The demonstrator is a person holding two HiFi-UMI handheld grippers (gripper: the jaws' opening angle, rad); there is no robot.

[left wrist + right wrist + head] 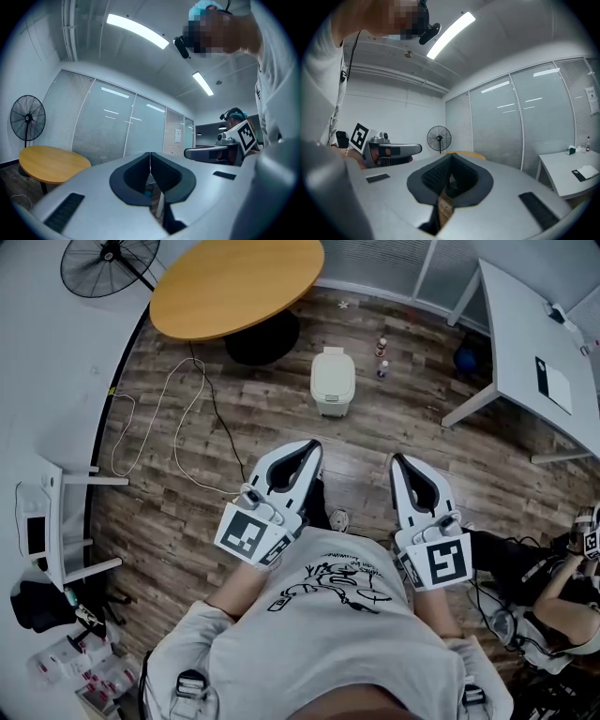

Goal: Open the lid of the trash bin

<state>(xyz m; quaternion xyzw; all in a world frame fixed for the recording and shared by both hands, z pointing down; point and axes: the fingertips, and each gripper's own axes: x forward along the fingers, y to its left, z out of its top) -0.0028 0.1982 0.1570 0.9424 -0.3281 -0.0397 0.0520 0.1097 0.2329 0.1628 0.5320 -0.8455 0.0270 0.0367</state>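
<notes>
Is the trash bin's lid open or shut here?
Shut. In the head view the lid lies flat on the white trash bin, with no gap showing.

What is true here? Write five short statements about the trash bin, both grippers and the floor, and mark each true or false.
1. The cream plastic trash bin has its lid shut. True.
2. The left gripper grips that lid. False: its jaws are together on nothing, short of the bin.
3. The right gripper has its jaws together and empty. True.
4. The bin stands on the round wooden table. False: it stands on the wood plank floor, beside the table.
5. Two small bottles stand on the floor by the bin. True.
</notes>
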